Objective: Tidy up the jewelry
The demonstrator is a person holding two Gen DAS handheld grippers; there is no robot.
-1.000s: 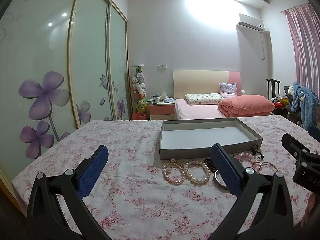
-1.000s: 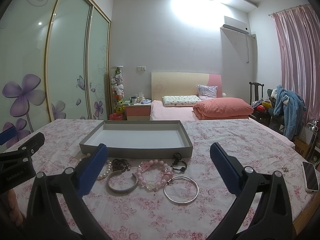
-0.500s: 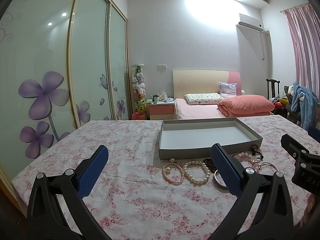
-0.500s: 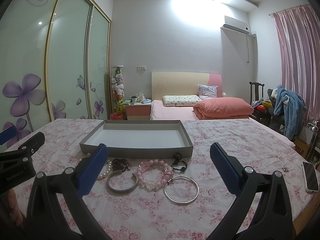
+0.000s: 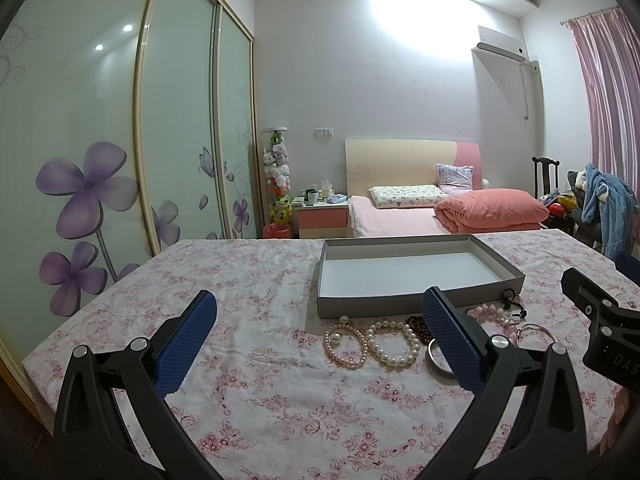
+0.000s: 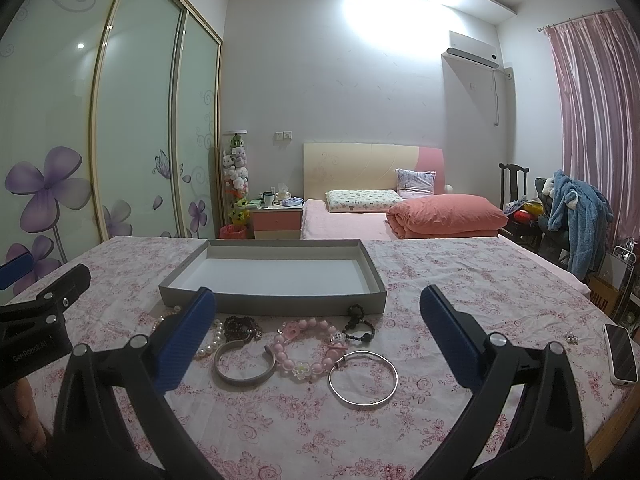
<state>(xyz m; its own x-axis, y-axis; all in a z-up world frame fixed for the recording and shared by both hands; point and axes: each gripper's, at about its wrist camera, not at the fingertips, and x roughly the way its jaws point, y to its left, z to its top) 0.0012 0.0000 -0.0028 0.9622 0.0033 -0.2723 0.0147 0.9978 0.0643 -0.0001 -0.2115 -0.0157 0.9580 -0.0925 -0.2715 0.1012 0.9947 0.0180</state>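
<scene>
Both tools are being held level above the floral tablecloth (image 6: pixel 440 280): the left gripper (image 5: pixel 320 332) and right gripper (image 6: pixel 316 330) are being kept spread wide, nothing pinched. Just beyond, pearl bracelets (image 5: pixel 368 344), a silver bangle (image 6: pixel 363 378) and what may be a pink bead bracelet (image 6: pixel 308 346) are being displayed before the grey tray (image 6: pixel 276 302).
</scene>
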